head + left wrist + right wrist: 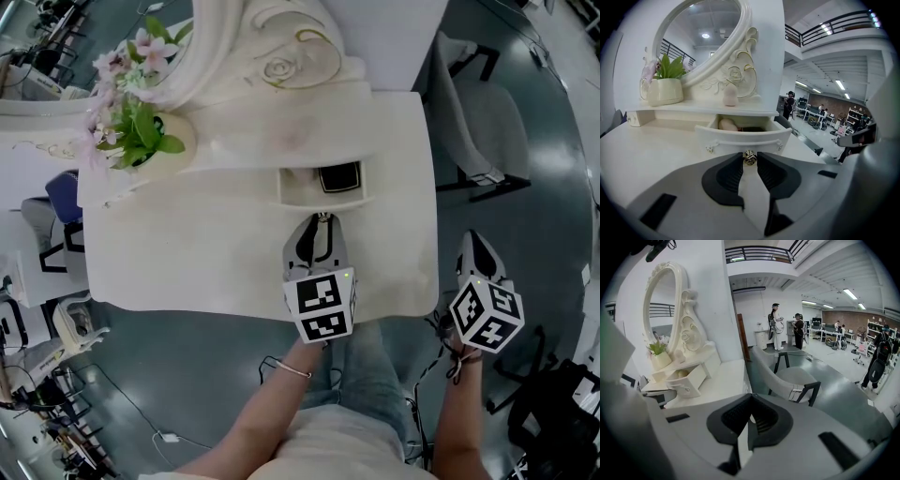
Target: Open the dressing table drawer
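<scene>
The small drawer (305, 187) under the mirror of the white dressing table (187, 253) stands pulled out toward me. A dark object (338, 176) lies inside it, and a pale rounded thing (726, 124) shows in the left gripper view. My left gripper (322, 217) reaches over the tabletop to the drawer front (740, 139). Its jaws are closed on the small metal drawer knob (749, 158). My right gripper (473, 239) hangs beyond the table's right edge over the floor, jaws shut on nothing (751, 401). It sees the drawer (686, 380) from the side.
An oval mirror (701, 37) in a carved white frame rises at the back. A pot of pink flowers (141, 141) stands on the shelf to the left. A grey chair (483, 122) stands right of the table. Cables lie on the floor near my feet.
</scene>
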A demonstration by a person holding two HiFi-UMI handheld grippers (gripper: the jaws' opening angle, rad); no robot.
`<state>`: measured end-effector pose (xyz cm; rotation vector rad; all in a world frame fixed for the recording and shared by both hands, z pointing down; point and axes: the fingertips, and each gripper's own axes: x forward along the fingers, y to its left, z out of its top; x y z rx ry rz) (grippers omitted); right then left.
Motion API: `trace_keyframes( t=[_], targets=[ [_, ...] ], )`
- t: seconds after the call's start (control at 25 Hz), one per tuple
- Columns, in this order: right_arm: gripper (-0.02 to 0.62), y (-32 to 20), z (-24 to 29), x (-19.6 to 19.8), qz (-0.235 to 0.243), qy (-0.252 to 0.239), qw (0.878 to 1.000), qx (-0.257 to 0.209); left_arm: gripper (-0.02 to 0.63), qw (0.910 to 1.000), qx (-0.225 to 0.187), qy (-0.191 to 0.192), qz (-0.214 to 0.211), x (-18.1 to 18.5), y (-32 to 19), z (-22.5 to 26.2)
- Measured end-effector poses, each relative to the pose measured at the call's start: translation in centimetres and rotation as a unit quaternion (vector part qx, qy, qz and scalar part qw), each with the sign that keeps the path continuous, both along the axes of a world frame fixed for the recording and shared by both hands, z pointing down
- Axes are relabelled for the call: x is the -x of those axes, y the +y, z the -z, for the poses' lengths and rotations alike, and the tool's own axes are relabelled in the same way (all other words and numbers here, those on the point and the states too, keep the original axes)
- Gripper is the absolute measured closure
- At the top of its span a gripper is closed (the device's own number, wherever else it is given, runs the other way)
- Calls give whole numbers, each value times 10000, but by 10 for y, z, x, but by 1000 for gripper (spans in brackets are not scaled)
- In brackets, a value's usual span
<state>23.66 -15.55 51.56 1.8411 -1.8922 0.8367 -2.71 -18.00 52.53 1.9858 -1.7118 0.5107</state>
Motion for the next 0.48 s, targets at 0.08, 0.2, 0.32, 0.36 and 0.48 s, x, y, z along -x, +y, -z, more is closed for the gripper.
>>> trace_keyframes(
  t=[0.08,0.2,0.32,0.36,0.48],
  targets=[
    [588,0,0,1,3,-2,10000,4,499,10000,-25,-22,3,0,-1,1],
    [588,0,0,1,3,-11,10000,3,499,10000,-40,-20,31,0,0,1],
    [588,-1,-1,0,2,-19,10000,1,499,10000,-25,33,46,0,0,-1],
    [588,-2,-1,1,3,-21,10000,3,499,10000,-28,42,43,0,0,-1],
    [588,-3,-1,2,9,-30,10000,6,499,10000,-25,57,43,0,-1,-1]
  ],
)
